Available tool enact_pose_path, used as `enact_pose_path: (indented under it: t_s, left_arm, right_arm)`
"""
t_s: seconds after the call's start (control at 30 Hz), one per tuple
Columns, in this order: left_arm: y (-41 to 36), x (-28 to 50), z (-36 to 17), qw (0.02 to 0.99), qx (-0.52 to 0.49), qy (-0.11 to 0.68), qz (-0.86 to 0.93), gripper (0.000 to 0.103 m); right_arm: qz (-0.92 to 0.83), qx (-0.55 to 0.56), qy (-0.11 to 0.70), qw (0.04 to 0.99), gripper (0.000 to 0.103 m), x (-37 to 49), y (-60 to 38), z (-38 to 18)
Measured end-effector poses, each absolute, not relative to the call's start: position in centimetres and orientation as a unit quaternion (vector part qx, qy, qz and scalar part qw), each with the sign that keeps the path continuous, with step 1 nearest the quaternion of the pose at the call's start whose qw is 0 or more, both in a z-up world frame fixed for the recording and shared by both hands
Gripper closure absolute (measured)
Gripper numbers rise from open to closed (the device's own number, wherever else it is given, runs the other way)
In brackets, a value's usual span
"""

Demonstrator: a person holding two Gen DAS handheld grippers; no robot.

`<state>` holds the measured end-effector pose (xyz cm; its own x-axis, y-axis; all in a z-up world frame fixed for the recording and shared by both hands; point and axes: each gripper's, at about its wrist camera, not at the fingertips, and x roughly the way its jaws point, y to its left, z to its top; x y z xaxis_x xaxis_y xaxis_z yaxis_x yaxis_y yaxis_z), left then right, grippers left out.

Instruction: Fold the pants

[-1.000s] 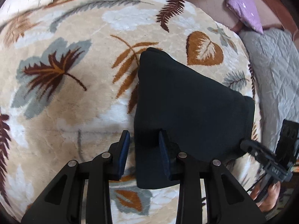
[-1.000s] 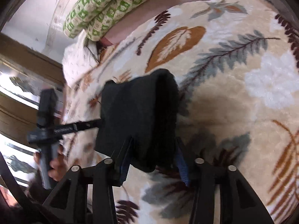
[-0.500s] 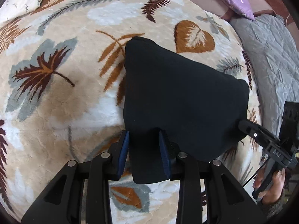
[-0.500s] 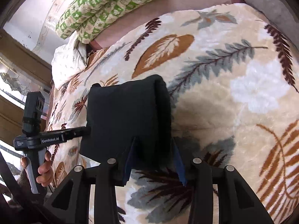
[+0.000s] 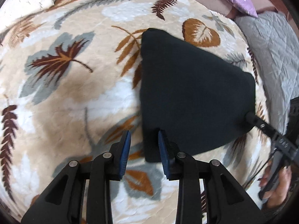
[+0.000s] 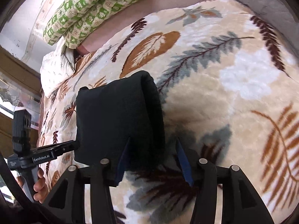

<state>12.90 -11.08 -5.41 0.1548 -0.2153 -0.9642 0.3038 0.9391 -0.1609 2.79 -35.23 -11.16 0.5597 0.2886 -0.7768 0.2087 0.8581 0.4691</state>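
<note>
Both tools (image 5: 143,141) (image 6: 152,149) straddle the folded pants' (image 5: 190,93) corners.

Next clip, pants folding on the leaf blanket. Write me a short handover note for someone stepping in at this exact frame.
Left claw: open, straddling the near left edge of the pants, not gripping.
Right claw: open, around the near right edge of the pants, not clamped.
Pants: a compact dark bundle lying on the leaf-patterned blanket, rounded fold on the right side.
Done: the folds appear finished.
Left: probably only to back both claws off, then neaten if an edge slips.
</note>
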Motion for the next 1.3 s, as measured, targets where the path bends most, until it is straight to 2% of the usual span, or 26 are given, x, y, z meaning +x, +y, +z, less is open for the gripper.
enact_pose_path:
  t_s: [0.13,0.33,0.53,0.77,0.93,1.0,1.07,1.3]
  left_arm:
    - [-9.9,11.5,-5.3,0.768,0.066,0.619,-0.153,0.075]
    - [-8.1,10.5,-5.3,0.758,0.026,0.634,-0.150,0.075]
    - [-8.0,8.5,-2.8,0.787,0.026,0.591,-0.175,0.075]
    - [-8.1,7.6,-2.7,0.792,0.006,0.582,-0.184,0.075]
    - [-8.2,9.8,-3.1,0.788,-0.006,0.590,-0.177,0.075]
    - [-7.8,11.8,-3.5,0.774,-0.037,0.603,-0.187,0.074]
    - [-7.8,13.6,-4.3,0.759,-0.060,0.620,-0.191,0.072]
    - [-9.1,17.4,-6.4,0.732,-0.072,0.645,-0.207,0.072]
  right_arm:
    - [0.005,0.253,0.466,0.848,0.045,0.9,-34.6,-10.2]
    - [-0.005,0.290,0.408,0.866,0.045,-0.5,-35.4,-7.3]
    - [0.007,0.274,0.368,0.888,0.045,-1.0,-32.6,-5.2]
    - [0.033,0.247,0.362,0.898,0.045,-3.8,-28.8,-6.0]
    - [0.013,0.275,0.367,0.889,0.045,-4.1,-30.9,-6.9]
    - [0.009,0.297,0.368,0.881,0.038,-3.3,-32.5,-7.0]
    - [0.006,0.303,0.378,0.875,0.037,-1.8,-33.7,-7.3]
    - [0.019,0.297,0.442,0.846,0.036,3.9,-35.5,-10.2]
